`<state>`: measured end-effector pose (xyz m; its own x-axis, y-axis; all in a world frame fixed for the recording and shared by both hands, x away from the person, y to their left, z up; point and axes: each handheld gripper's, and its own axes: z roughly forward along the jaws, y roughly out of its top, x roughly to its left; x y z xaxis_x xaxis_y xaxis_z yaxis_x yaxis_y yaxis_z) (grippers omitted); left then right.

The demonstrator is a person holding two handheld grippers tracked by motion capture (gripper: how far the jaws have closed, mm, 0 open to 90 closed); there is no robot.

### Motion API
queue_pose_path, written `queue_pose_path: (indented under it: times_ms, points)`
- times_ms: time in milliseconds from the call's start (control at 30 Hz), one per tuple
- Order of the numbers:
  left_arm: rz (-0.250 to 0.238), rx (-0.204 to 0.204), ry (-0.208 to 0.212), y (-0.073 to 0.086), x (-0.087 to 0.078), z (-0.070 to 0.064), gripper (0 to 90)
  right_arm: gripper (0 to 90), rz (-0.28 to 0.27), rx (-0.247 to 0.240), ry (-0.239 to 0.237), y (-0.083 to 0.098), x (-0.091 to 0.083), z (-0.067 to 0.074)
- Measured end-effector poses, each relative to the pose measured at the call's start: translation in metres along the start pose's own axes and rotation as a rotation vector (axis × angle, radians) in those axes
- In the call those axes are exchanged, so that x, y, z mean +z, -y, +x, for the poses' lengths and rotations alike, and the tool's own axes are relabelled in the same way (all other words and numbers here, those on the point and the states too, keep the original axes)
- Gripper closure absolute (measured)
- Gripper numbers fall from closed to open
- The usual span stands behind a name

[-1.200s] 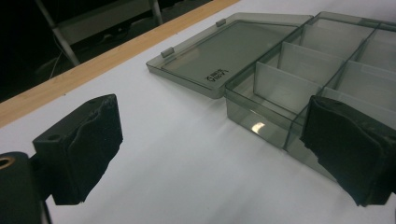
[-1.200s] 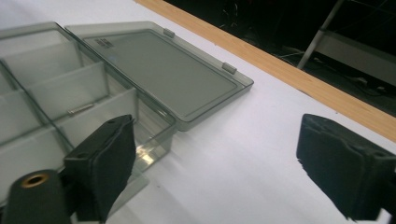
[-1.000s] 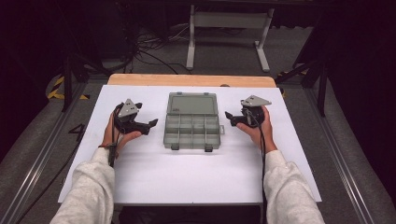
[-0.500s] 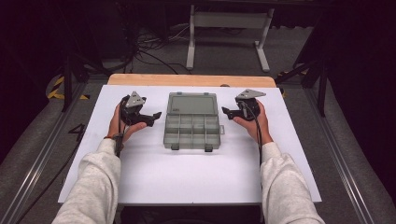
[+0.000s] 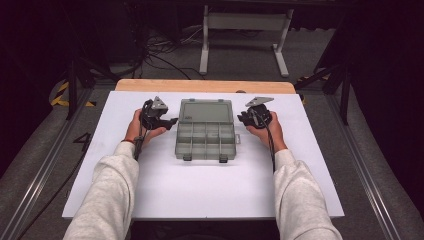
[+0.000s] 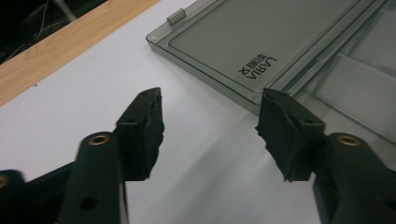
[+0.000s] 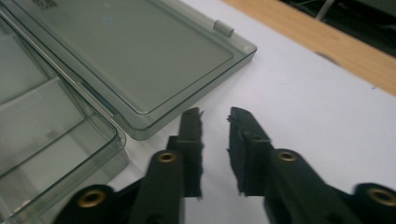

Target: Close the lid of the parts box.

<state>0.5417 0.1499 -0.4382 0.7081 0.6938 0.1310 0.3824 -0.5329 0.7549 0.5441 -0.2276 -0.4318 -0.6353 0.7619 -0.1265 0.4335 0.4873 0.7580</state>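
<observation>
A clear grey organiser box [image 5: 205, 143] lies open in the middle of the white board, its flat lid [image 5: 206, 111] folded back on the far side. My left gripper [image 5: 171, 121] is at the lid's left edge. Its jaws [image 6: 210, 107] have just been closing and stand apart over bare board, the right pad at the corner of the lid [image 6: 261, 42]. My right gripper [image 5: 241, 119] is at the lid's right edge. Its jaws [image 7: 214, 116] have also been closing to a narrow gap with nothing in it, beside the lid [image 7: 140, 60].
The white board [image 5: 200, 195] covers a wooden table whose far edge [image 5: 205, 86] shows behind the box. A metal stand [image 5: 240, 25] and cables lie on the floor beyond. The box's compartments [image 7: 42, 121] look bare.
Both hands have moved away from the person and inward, up to the lid's two side edges. Both pairs of jaws have narrowed, the right pair far more.
</observation>
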Motion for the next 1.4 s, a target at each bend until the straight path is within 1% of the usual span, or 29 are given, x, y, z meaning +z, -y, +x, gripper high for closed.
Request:
queue_pose_path:
  times_ms: [33, 100, 133, 200, 233, 267, 300, 367, 433, 500, 633, 700, 800, 867, 933, 967, 1033, 1067, 1167, 1233, 1267, 1400]
  points:
    - [0.005, -0.001, 0.008, 0.0, 0.002, -0.001, 46.2, 82.1, 0.015, -0.007, -0.011, -0.001, 0.004, 0.0]
    - [0.014, 0.003, -0.001, 0.0, 0.007, -0.002, 49.8, 87.6, 0.035, -0.016, -0.013, -0.002, 0.01, 0.002]
    - [0.019, 0.002, -0.006, 0.0, 0.009, -0.003, 53.4, 89.3, 0.048, -0.018, -0.015, -0.002, 0.013, 0.003]
    - [0.027, 0.004, -0.005, 0.001, 0.011, -0.002, 57.5, 90.0, 0.074, -0.036, -0.024, -0.003, 0.017, 0.004]
    - [0.039, 0.007, 0.0, 0.002, 0.012, -0.001, 59.2, 90.0, 0.087, -0.04, -0.025, -0.004, 0.02, 0.005]
    - [0.044, 0.004, -0.004, 0.003, 0.013, -0.001, 63.4, 90.0, 0.098, -0.047, -0.036, -0.005, 0.022, 0.006]
    - [0.057, 0.005, -0.002, 0.005, 0.015, 0.001, 65.4, 90.0, 0.102, -0.052, -0.041, -0.005, 0.024, 0.006]
    - [0.073, 0.012, 0.015, 0.007, 0.018, 0.001, 68.6, 90.0, 0.128, -0.064, -0.043, -0.006, 0.028, 0.008]
    - [0.084, 0.015, 0.021, 0.008, 0.022, 0.001, 70.1, 90.0, 0.128, -0.062, -0.044, -0.007, 0.028, 0.007]
    - [0.08, 0.01, 0.029, 0.007, 0.023, 0.0, 72.3, 90.0, 0.127, -0.056, -0.056, -0.007, 0.028, 0.005]
    - [0.091, 0.013, 0.016, 0.004, 0.026, -0.002, 73.7, 90.0, 0.126, -0.056, -0.066, -0.007, 0.029, 0.004]
    - [0.09, 0.009, 0.018, 0.003, 0.027, -0.001, 73.2, 90.0, 0.121, -0.048, -0.082, -0.006, 0.029, 0.002]
    - [0.083, -0.002, 0.017, 0.003, 0.029, 0.0, 72.7, 90.0, 0.114, -0.048, -0.085, -0.006, 0.03, 0.001]
    - [0.078, -0.014, 0.008, 0.002, 0.03, 0.002, 71.7, 90.0, 0.112, -0.046, -0.09, -0.006, 0.03, 0.001]
    - [0.071, -0.034, 0.008, 0.002, 0.032, 0.002, 70.8, 90.0, 0.109, -0.046, -0.087, -0.006, 0.031, 0.001]
    - [0.077, -0.031, 0.007, 0.001, 0.032, 0.003, 70.8, 90.0, 0.107, -0.046, -0.088, -0.006, 0.032, 0.001]
    - [0.072, -0.051, 0.002, 0.0, 0.034, 0.004, 71.1, 90.0, 0.102, -0.043, -0.09, -0.007, 0.032, 0.001]
    - [0.067, -0.062, -0.002, 0.0, 0.036, 0.004, 71.6, 90.0, 0.1, -0.04, -0.093, -0.007, 0.033, 0.0]
    - [0.067, -0.077, -0.019, -0.003, 0.039, 0.004, 73.4, 90.0, 0.089, -0.019, -0.103, -0.007, 0.035, -0.002]
    - [0.067, -0.083, -0.027, -0.005, 0.041, 0.004, 73.4, 90.0, 0.079, -0.006, -0.099, -0.008, 0.037, -0.003]
    - [0.068, -0.088, -0.034, -0.005, 0.041, 0.005, 73.3, 90.0, 0.076, -0.008, -0.098, -0.008, 0.038, -0.003]
    - [0.055, -0.126, -0.039, -0.006, 0.045, 0.007, 73.2, 90.0, 0.072, -0.003, -0.082, -0.01, 0.04, -0.003]
